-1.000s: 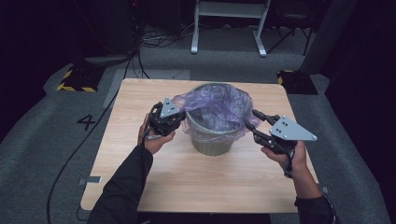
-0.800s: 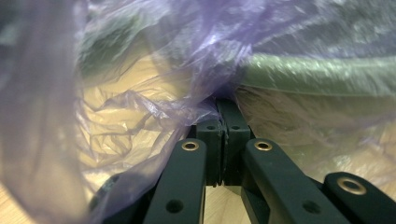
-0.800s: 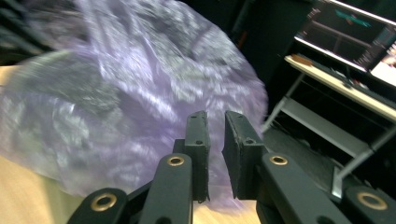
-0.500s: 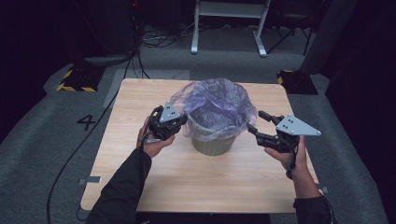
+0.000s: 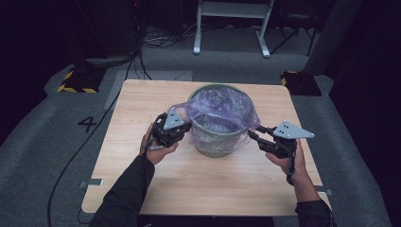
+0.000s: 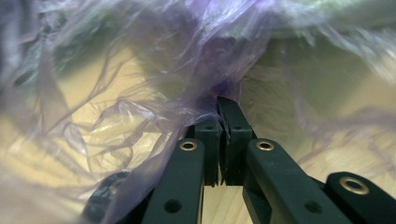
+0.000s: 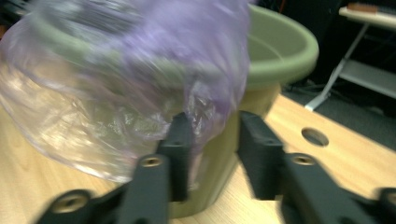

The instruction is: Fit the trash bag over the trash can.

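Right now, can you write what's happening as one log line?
left gripper: shut on bag | right gripper: open, jaws just closing, bag edge between | bin: upright on table

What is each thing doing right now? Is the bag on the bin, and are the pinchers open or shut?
Green bin: upright on the table.
Purple bag: draped over the bin's rim on the near sides, far rim bare.
Left gripper: fingers shut on the bag.
Right gripper: fingers apart, jaws just been closing, bag edge at one finger, not pinched.
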The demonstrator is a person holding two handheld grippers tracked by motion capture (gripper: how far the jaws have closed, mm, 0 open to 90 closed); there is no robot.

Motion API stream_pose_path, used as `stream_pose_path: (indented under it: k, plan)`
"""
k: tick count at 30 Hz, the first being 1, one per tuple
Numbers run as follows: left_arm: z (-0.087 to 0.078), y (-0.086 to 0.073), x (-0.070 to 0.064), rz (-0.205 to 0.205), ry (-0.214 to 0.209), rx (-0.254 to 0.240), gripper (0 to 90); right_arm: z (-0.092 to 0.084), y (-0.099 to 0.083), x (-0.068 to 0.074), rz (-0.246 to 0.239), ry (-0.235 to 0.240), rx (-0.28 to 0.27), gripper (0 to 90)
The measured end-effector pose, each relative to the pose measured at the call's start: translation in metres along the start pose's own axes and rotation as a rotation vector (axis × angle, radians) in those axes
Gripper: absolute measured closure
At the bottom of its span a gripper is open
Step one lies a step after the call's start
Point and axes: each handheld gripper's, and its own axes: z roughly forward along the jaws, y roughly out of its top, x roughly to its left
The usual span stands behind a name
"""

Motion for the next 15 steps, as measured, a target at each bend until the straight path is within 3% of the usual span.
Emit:
stream_pose_path:
  k: [4, 6, 8, 10, 11, 15]
  plan:
    - [0.008, -0.002, 0.010, -0.012, 0.029, 0.016, 86.6, 0.013, -0.007, -0.011, 0.032, -0.032, 0.031, 74.8]
    - [0.008, -0.003, 0.012, -0.018, 0.042, 0.007, 86.1, 0.018, -0.010, -0.014, 0.036, -0.048, 0.037, 63.9]
    - [0.006, -0.002, 0.012, -0.015, 0.045, -0.008, 86.1, 0.018, -0.011, -0.013, 0.023, -0.062, 0.037, 43.6]
    - [0.004, -0.002, 0.011, -0.009, 0.041, -0.007, 86.3, 0.012, -0.011, -0.009, 0.004, -0.059, 0.006, 30.2]
    - [0.004, -0.001, 0.011, -0.004, 0.049, -0.005, 86.4, 0.008, -0.010, -0.006, -0.016, -0.079, -0.005, 24.9]
    - [0.002, 0.001, 0.008, 0.001, 0.047, -0.003, 86.6, -0.014, 0.001, 0.010, -0.090, -0.113, -0.084, 16.6]
